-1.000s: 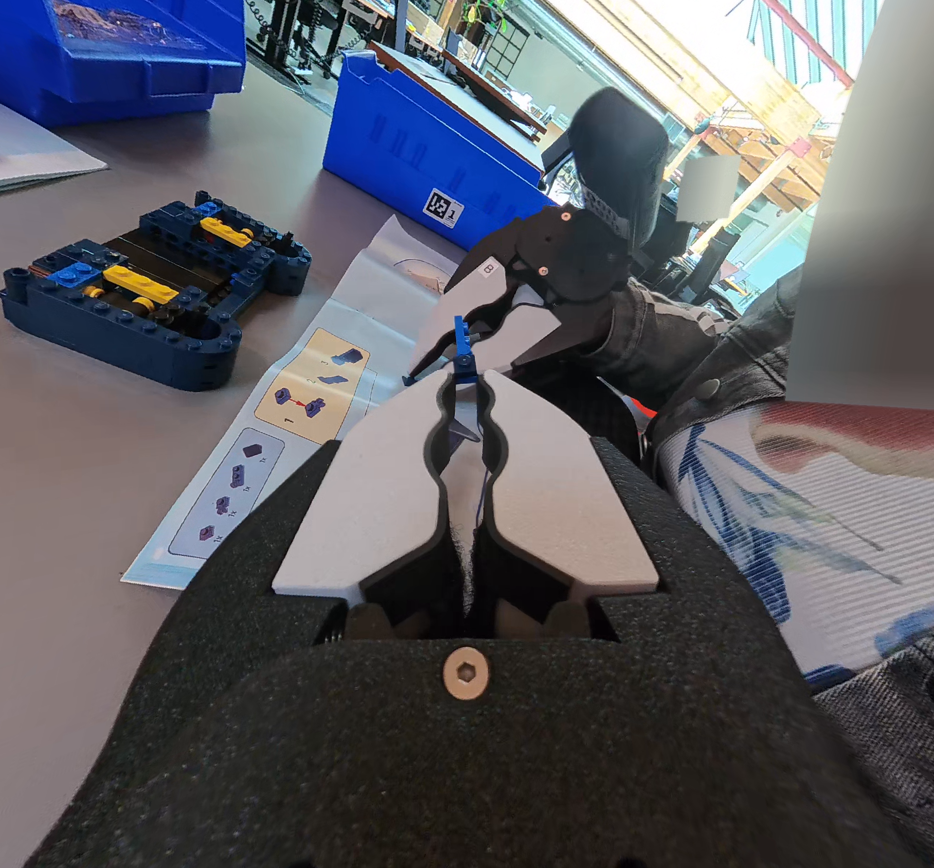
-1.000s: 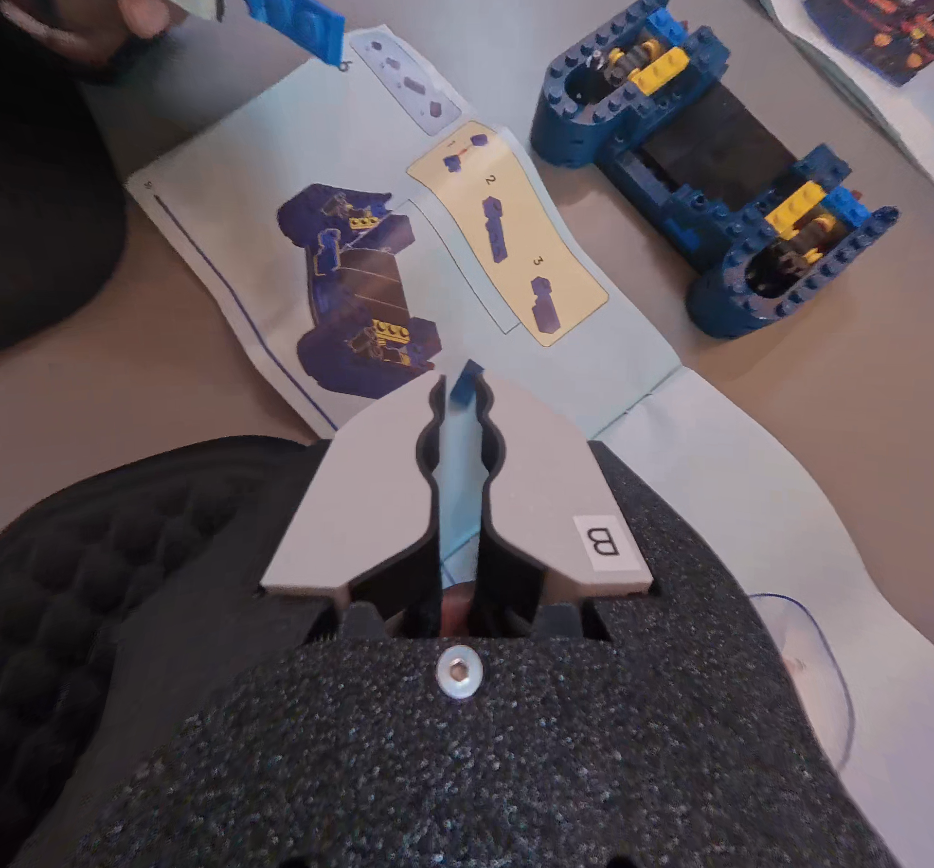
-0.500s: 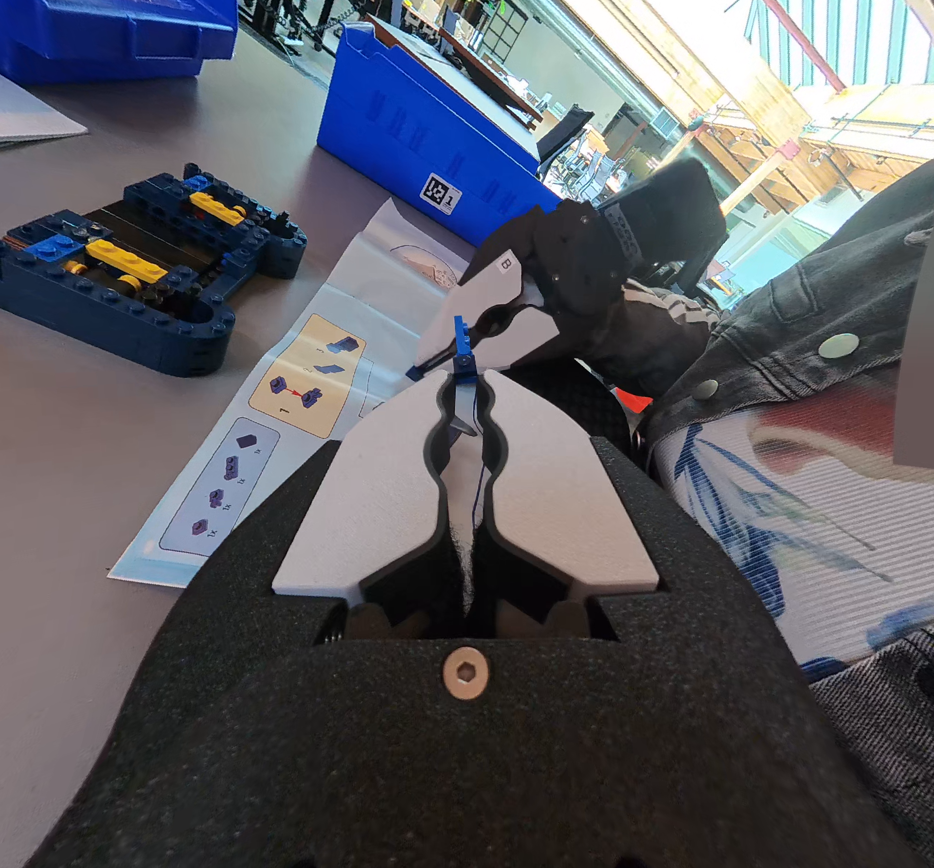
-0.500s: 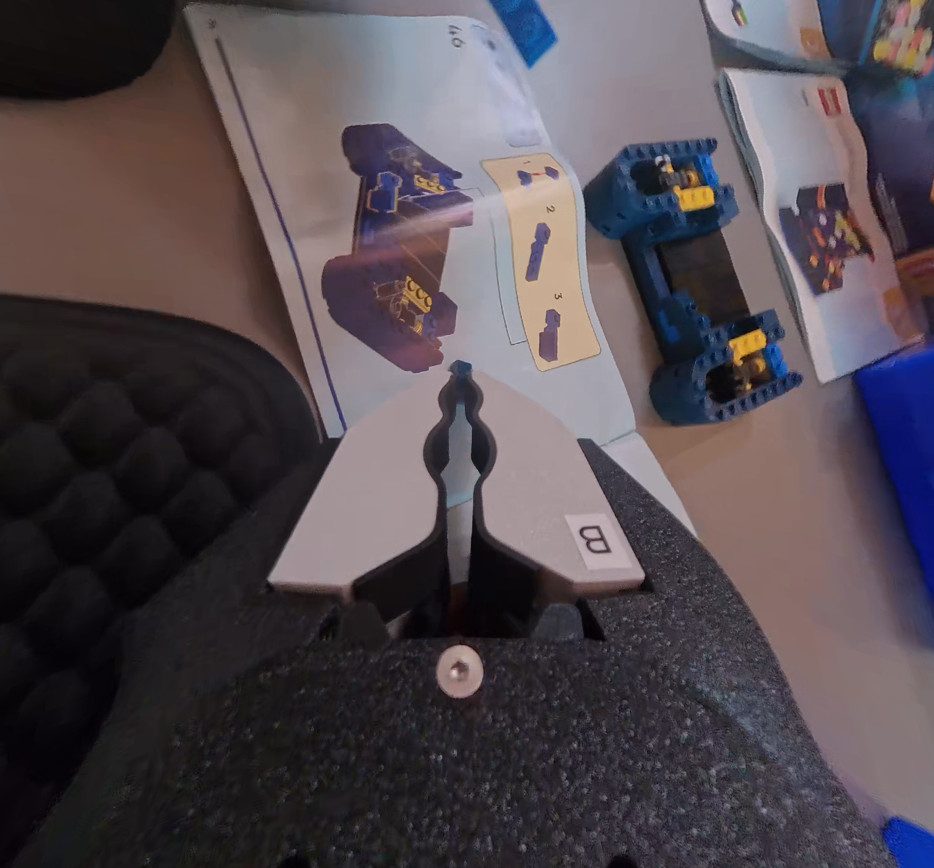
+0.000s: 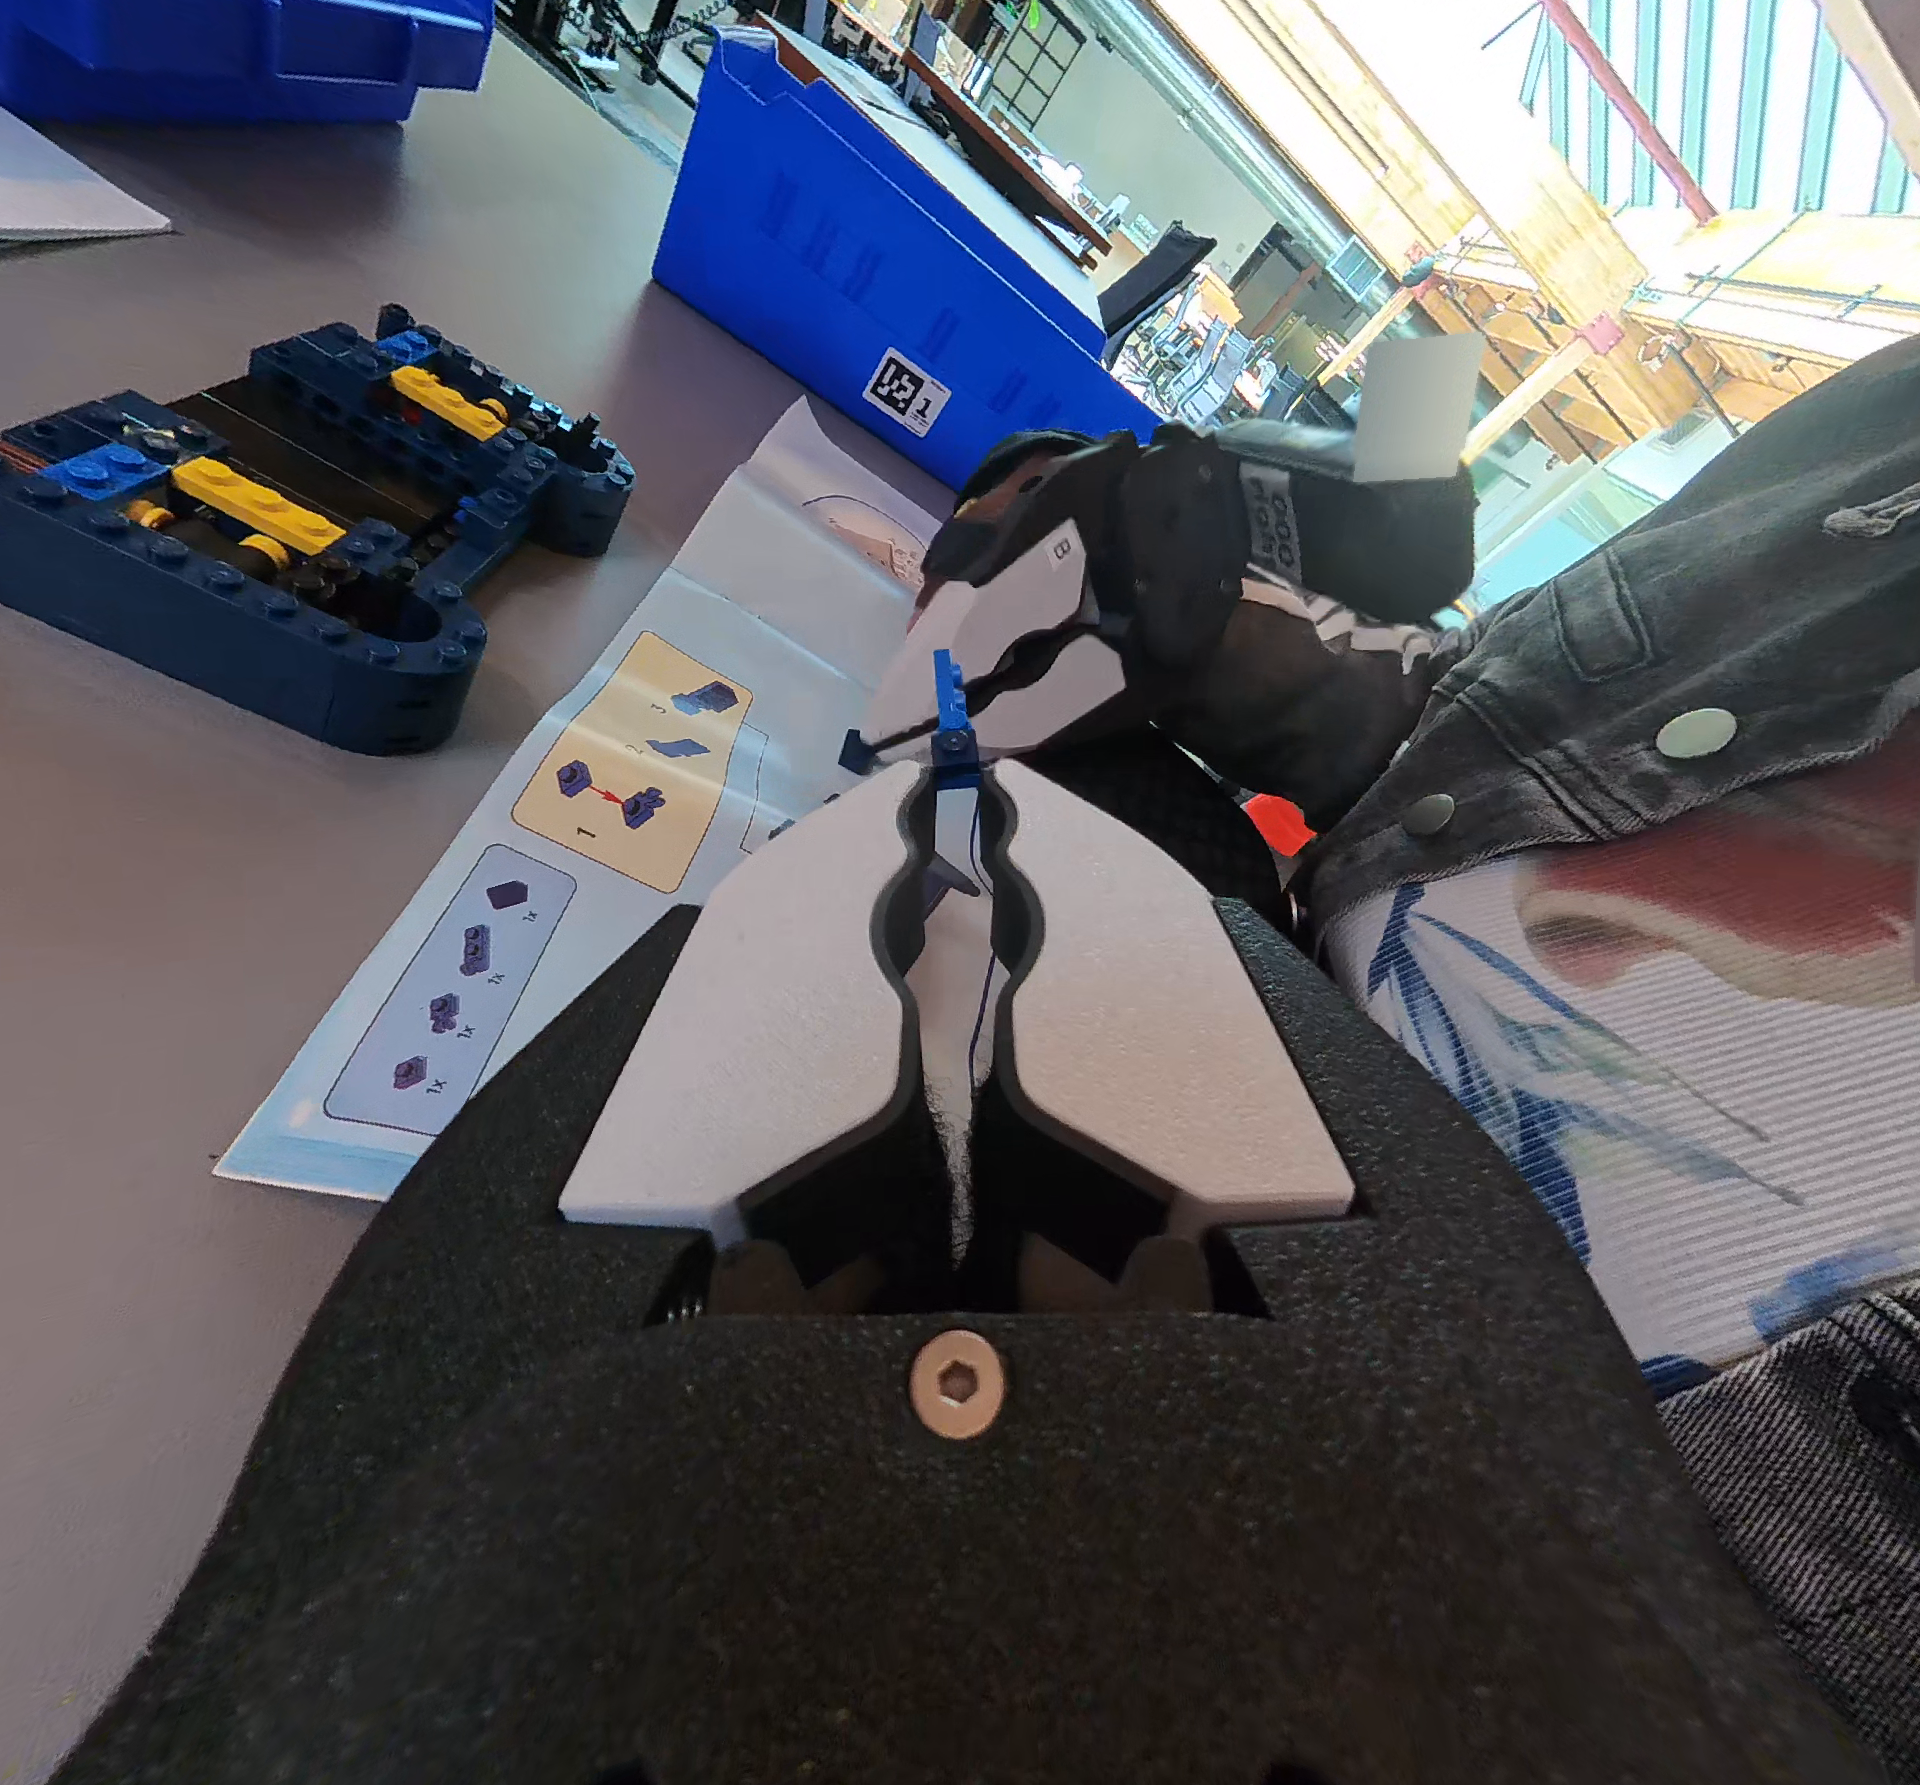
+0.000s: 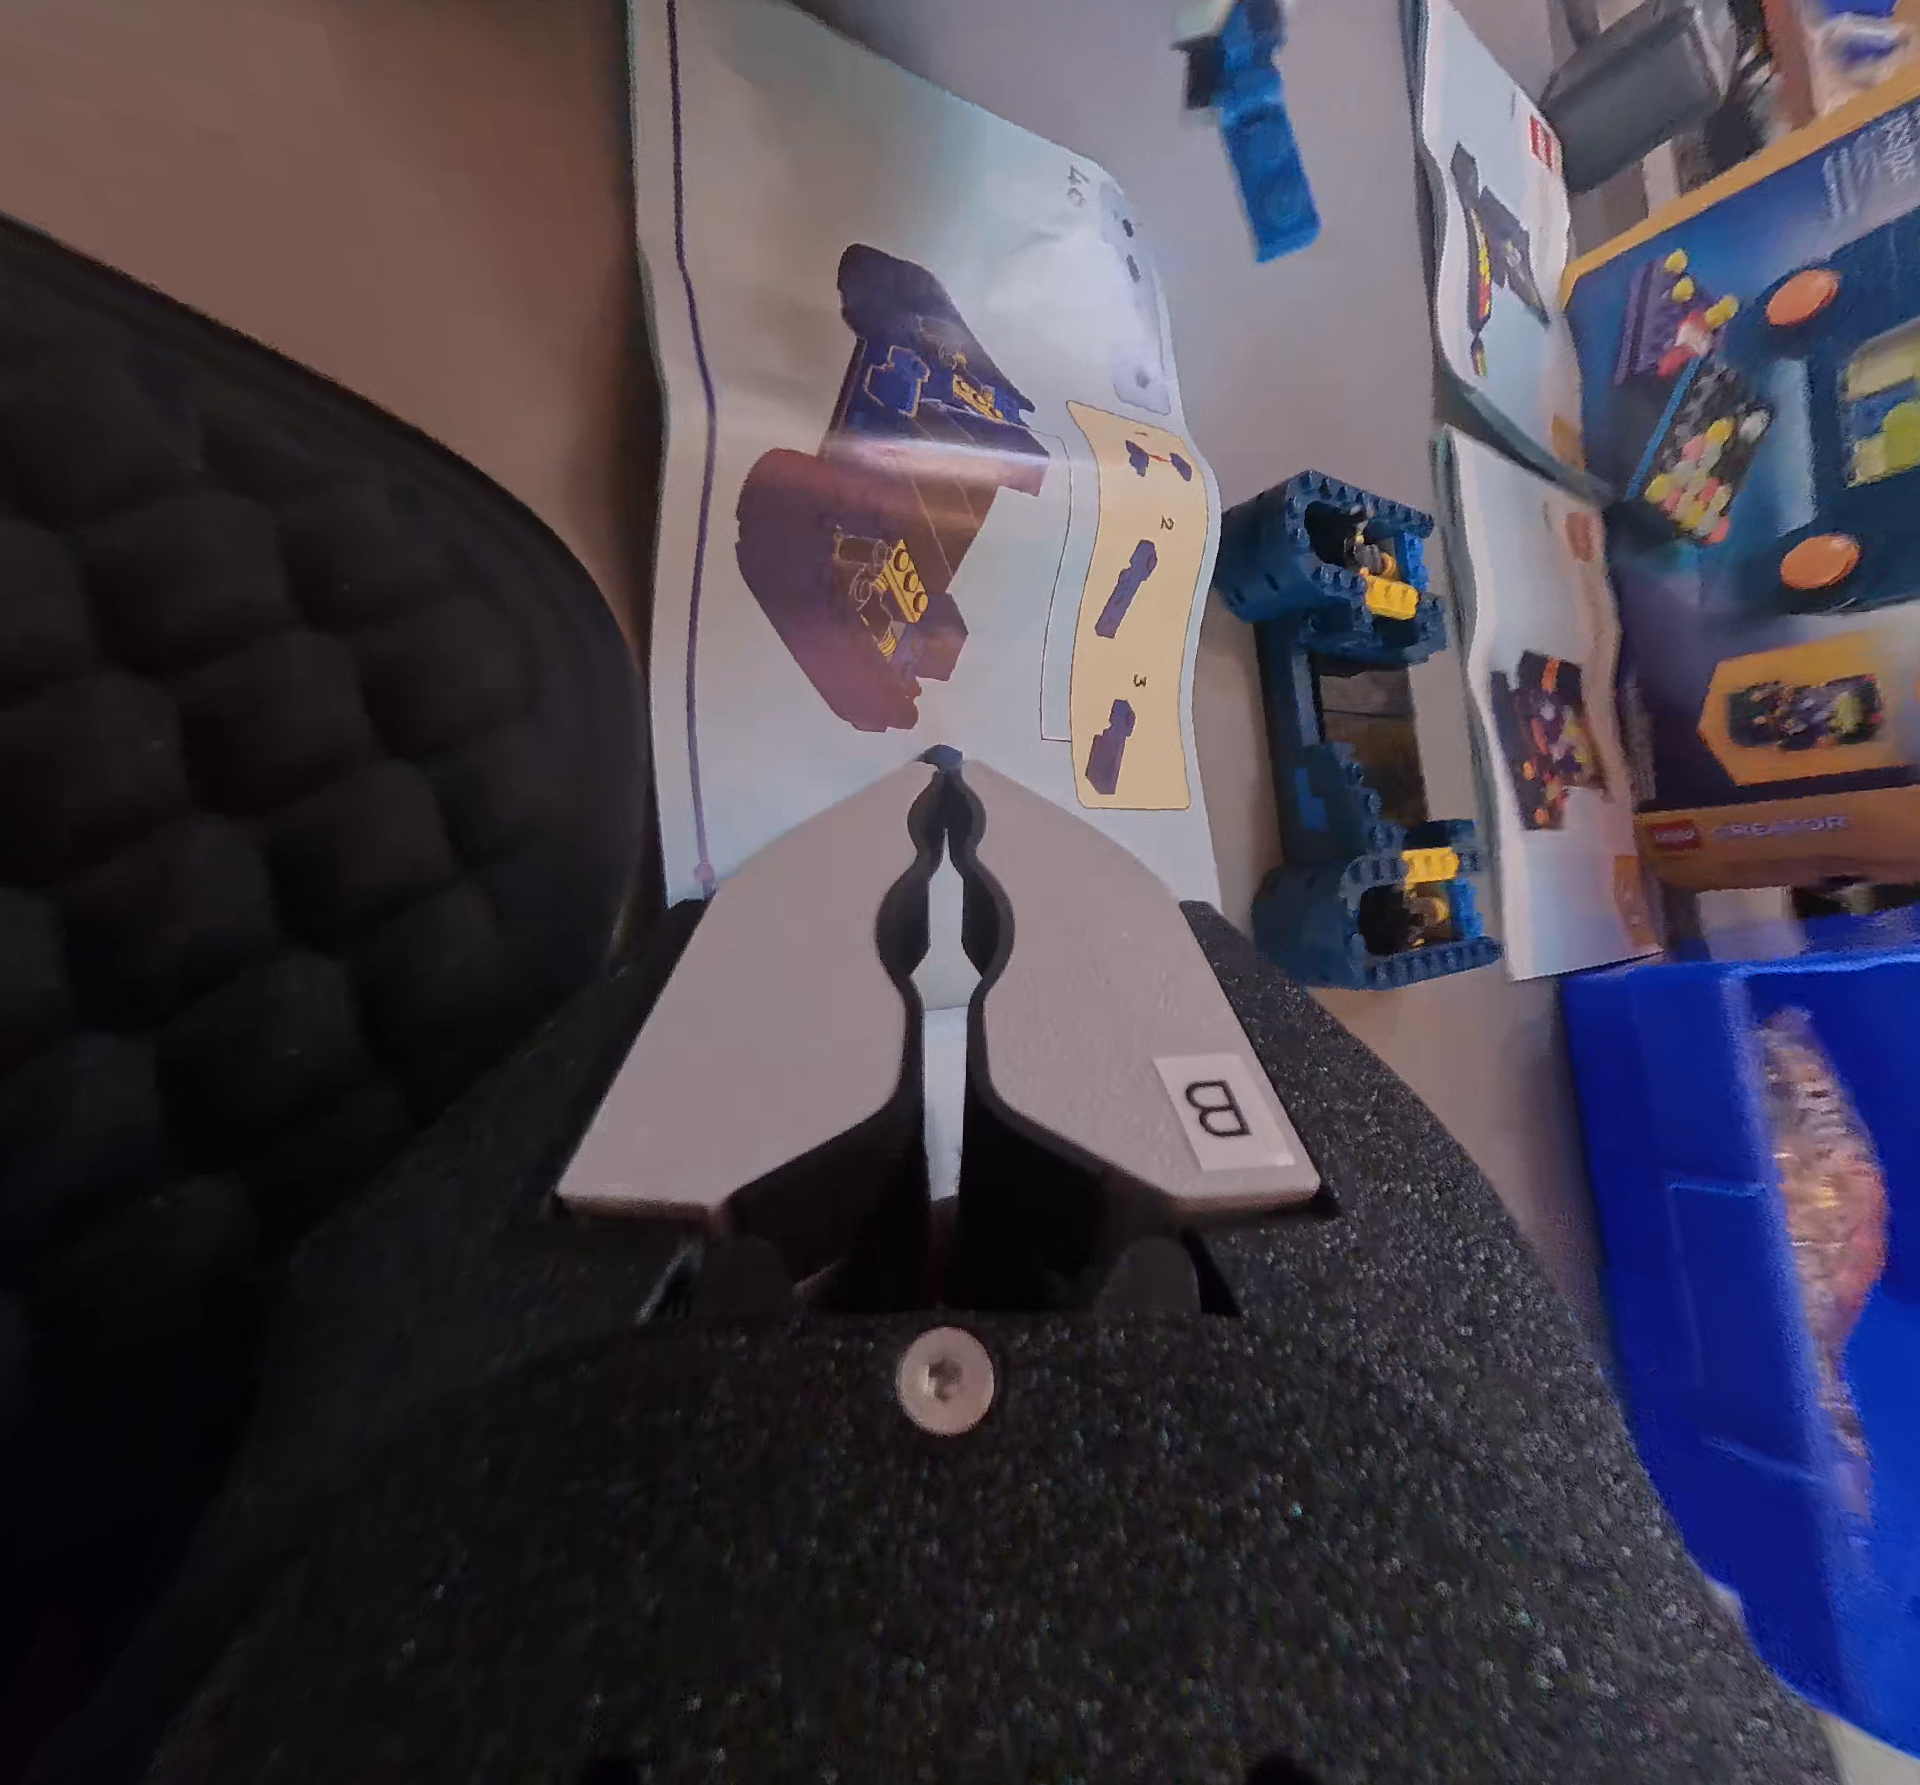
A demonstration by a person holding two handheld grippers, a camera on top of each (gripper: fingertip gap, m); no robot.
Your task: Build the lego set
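Observation:
My left gripper (image 5: 953,771) is shut on a bright blue brick plate (image 5: 948,709) joined to a small dark blue piece; the plate stands up from the fingertips. It also shows in the right wrist view (image 6: 1265,146), at the top, above the instruction sheet (image 6: 935,281). My right gripper (image 6: 943,771) is shut, with a small dark blue piece (image 6: 940,756) pinched at the very tips. In the left wrist view the right gripper (image 5: 883,748) hangs just behind the blue plate, and its dark blue piece (image 5: 852,751) sticks out to the left. Both are above the sheet (image 5: 582,852).
A dark blue brick frame with yellow parts (image 5: 260,530) lies on the grey table (image 5: 156,904) beside the sheet, also in the right wrist view (image 6: 1351,727). Blue bins (image 5: 862,281) (image 6: 1745,1268), booklets (image 6: 1496,208) and a toy box (image 6: 1766,488) stand around. A black padded cushion (image 6: 260,696) lies left. The gap from one gripper's tips to the other's is roughly 10 cm.
My right gripper's jaws have closed from a wider gap to nearly touching on the small dark blue piece, and it has turned and dropped toward the sheet. The left gripper keeps its blue plate, almost still.

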